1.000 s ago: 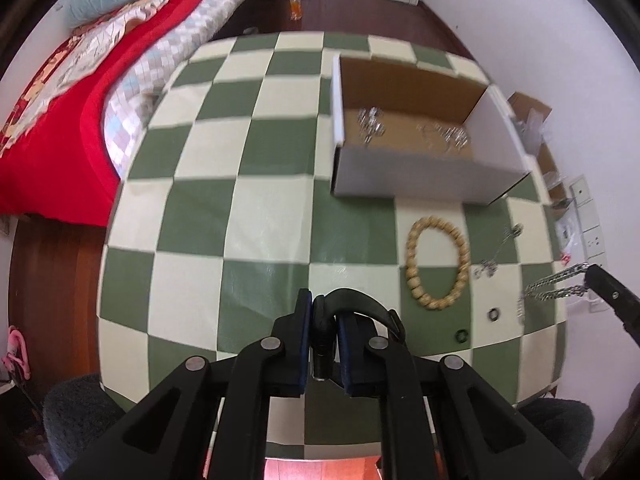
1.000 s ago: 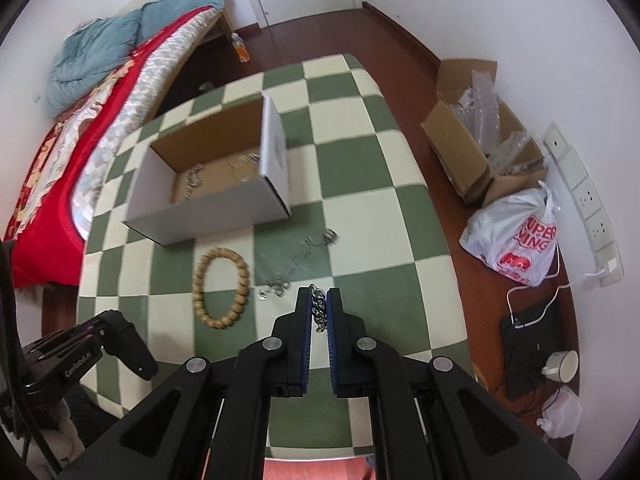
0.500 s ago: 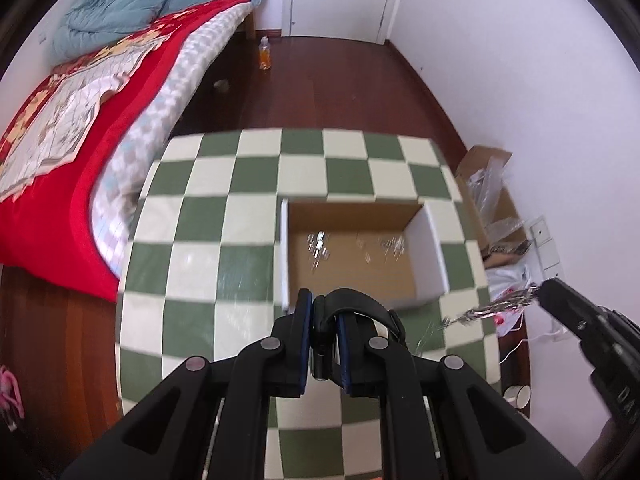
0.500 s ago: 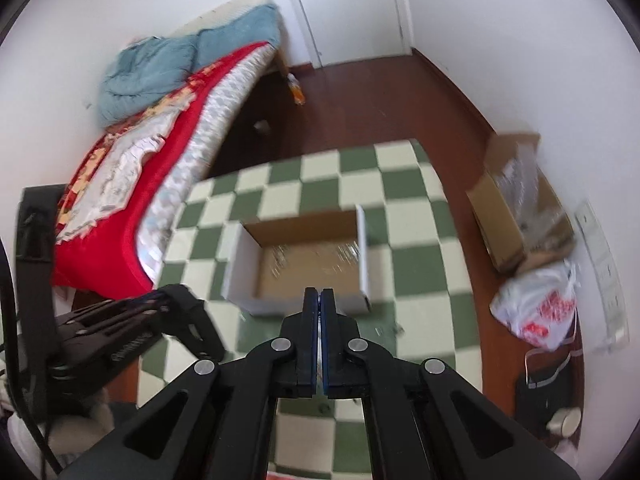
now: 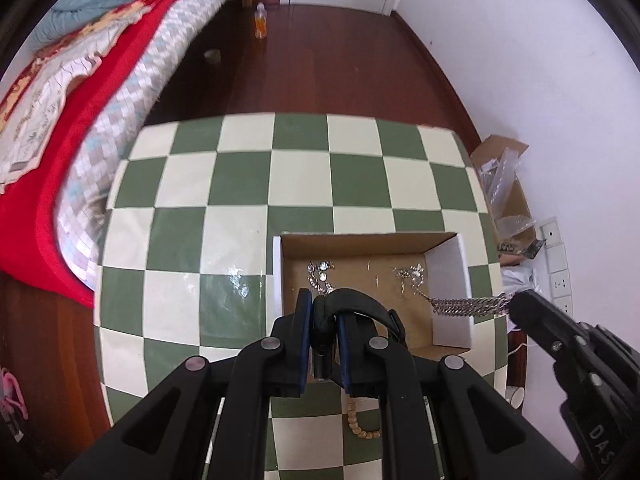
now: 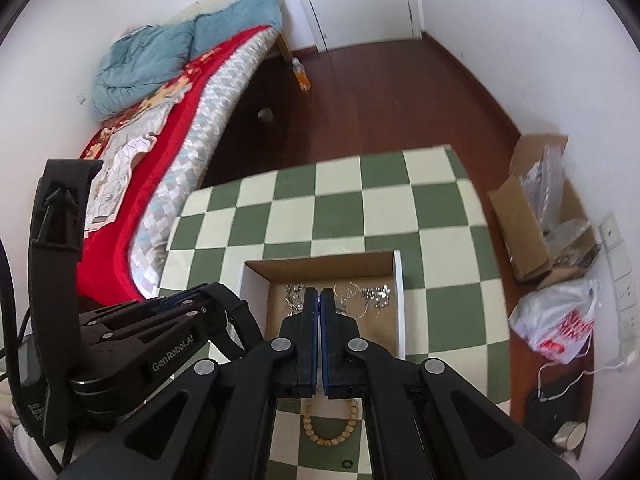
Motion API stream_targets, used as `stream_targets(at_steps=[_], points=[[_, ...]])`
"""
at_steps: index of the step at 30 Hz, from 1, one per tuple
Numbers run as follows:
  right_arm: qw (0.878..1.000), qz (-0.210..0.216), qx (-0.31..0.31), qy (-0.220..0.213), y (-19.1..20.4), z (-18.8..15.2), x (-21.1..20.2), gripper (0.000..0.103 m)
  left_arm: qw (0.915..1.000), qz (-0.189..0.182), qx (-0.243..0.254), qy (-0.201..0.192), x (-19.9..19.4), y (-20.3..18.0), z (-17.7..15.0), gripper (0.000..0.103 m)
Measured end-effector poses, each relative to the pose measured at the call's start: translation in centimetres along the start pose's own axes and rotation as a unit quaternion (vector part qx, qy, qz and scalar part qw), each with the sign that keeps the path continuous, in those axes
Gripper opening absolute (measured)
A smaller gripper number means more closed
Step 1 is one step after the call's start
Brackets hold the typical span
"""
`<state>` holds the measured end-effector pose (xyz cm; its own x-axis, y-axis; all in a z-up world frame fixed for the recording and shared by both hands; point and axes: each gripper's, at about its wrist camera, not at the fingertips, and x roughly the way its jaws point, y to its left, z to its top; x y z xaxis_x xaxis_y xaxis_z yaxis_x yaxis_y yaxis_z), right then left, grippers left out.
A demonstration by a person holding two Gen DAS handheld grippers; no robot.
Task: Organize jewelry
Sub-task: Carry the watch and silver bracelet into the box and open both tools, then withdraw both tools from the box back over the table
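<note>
- Snag risk: silver curb-link metal chain [image 5: 468, 304] hangs from the right hand-held gripper [image 5: 514, 307], clamped on its end, and trails across the white side wall of the open brown cardboard box [image 5: 448, 272]. It could catch on that wall or drop outside onto the green-and-cream checked tabletop [image 5: 240, 184].
- Left hand-held gripper [image 5: 324, 334] is clamped on a black band-like item [image 5: 360, 300] over the box; a late release could tangle it with the silver pieces [image 5: 320, 276] inside.
- Wooden bead bracelet [image 6: 328, 428] lies on the tabletop, near the box, partly hidden.
- Right wrist view: jaws together, chain unseen there.
- What the band is: unclear.
</note>
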<state>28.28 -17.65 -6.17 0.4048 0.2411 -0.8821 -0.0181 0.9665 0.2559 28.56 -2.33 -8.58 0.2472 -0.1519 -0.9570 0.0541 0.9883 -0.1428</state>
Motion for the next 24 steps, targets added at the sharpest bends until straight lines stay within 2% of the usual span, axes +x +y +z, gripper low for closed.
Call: stream_targets(at_steps=[4,6,7,8,9,10,11,13,15,16,17,19,24], points=[[0.999,0.011,0.018,0.044,-1.2,-0.6,2.8,0.001,0.9995,-0.004,-0.024,0.022,1.2,0.7,0.1,0.013],[0.997,0.009,0.025,0.071,-1.7,-0.9,4.1,0.002,0.9994,0.001,-0.026,0.021,1.3,0.8,0.3,0.019],[0.996,0.008,0.034,0.079,-2.1,-1.1,4.4,0.003,0.9996,0.011,-0.022,0.015,1.1,0.8,0.4,0.040],[0.996,0.007,0.036,0.084,-2.3,-1.1,4.6,0.014,0.9995,0.022,-0.019,0.009,1.0,0.8,0.5,0.075],[0.996,0.000,0.038,0.086,-2.6,-1.1,4.7,0.026,0.9993,0.031,-0.019,0.002,0.7,0.9,0.6,0.090],[0.996,-0.013,0.040,0.083,-3.0,-1.1,4.7,0.054,0.9992,0.033,-0.021,-0.007,0.4,1.1,0.7,0.098],[0.996,-0.022,0.036,0.081,-3.0,-1.1,4.6,0.075,0.9988,0.041,-0.023,-0.015,0.1,1.3,0.6,0.098],[0.996,-0.041,0.025,0.079,-3.1,-1.1,4.4,0.081,0.9974,0.066,-0.023,-0.021,-0.1,1.8,0.6,0.098],[0.994,-0.080,0.000,0.080,-2.8,-1.4,4.6,0.089,0.9945,0.094,-0.022,-0.040,-0.6,2.3,0.2,0.101],[0.992,-0.093,-0.008,0.081,-2.8,-1.6,4.7,0.100,0.9930,0.106,-0.019,-0.049,-0.7,2.5,0.0,0.102],[0.991,-0.107,-0.016,0.083,-2.7,-1.9,4.9,0.103,0.9916,0.115,-0.018,-0.057,-0.9,2.7,-0.2,0.102],[0.989,-0.119,-0.024,0.085,-2.8,-2.5,5.2,0.103,0.9893,0.124,-0.022,-0.074,-1.2,3.4,-1.0,0.103],[0.986,-0.142,-0.040,0.081,-2.6,-3.8,5.8,0.103,0.9847,0.151,-0.031,-0.081,-1.3,4.8,-2.8,0.103]])
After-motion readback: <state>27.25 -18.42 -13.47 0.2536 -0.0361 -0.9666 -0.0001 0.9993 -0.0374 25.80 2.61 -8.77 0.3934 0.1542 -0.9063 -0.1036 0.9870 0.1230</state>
